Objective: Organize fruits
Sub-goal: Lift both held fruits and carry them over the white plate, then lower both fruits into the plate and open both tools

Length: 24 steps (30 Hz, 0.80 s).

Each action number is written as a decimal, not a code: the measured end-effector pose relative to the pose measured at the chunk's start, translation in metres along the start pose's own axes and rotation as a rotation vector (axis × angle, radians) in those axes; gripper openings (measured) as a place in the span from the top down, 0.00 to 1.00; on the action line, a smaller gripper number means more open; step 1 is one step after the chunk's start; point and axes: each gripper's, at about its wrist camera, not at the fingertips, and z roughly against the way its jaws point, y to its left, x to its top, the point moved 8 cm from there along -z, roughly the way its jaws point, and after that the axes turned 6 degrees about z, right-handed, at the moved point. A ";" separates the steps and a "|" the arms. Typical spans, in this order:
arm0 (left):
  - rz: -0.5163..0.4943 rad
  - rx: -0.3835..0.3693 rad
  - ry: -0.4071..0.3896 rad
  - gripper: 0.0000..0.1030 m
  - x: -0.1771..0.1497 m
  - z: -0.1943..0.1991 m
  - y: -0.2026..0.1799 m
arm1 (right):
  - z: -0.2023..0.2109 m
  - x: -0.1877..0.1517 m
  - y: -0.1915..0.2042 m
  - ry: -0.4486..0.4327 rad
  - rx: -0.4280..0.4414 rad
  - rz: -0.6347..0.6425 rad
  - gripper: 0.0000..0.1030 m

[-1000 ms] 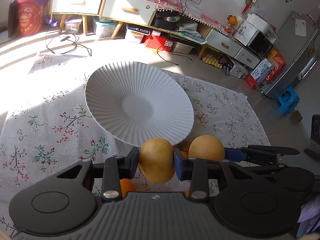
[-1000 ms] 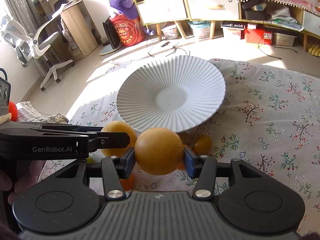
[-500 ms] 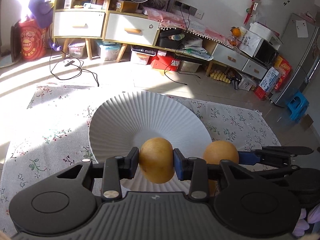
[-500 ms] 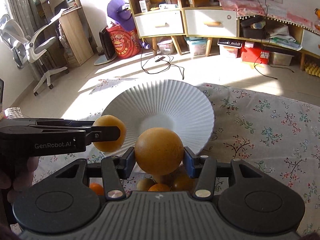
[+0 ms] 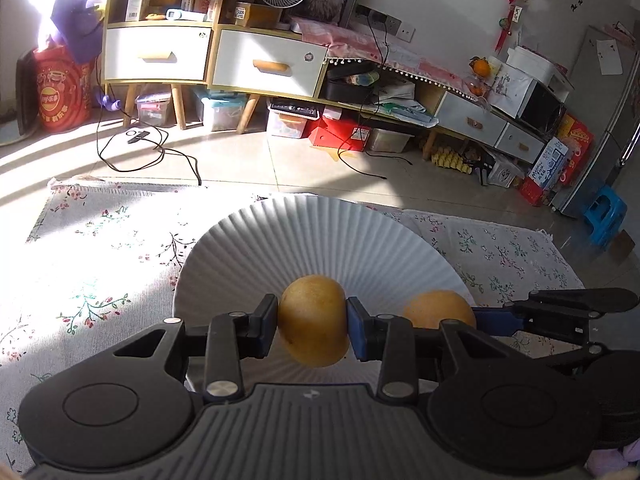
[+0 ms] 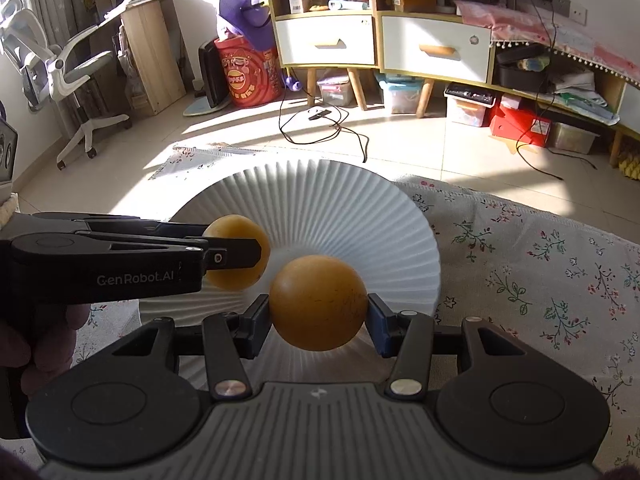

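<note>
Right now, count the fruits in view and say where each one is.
2. One fruit is gripped in the left claw, one in the right claw, both above the plate. Others may be hidden beneath the claws.

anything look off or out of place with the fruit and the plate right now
Nothing stands out. The left gripper and right gripper each clamp a whole round fruit squarely, above the white ribbed plate, which sits flat and empty on the floral cloth. No spill or damage shows.
</note>
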 end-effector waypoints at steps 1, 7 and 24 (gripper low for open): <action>0.001 -0.002 0.002 0.77 0.001 -0.001 0.000 | -0.002 0.001 0.002 0.000 -0.004 0.018 0.55; 0.004 -0.015 0.002 0.76 0.003 -0.006 0.001 | -0.009 0.002 0.004 0.009 -0.026 0.069 0.55; 0.018 -0.033 0.013 0.68 0.009 -0.006 0.002 | -0.012 0.011 0.011 -0.006 -0.021 0.081 0.40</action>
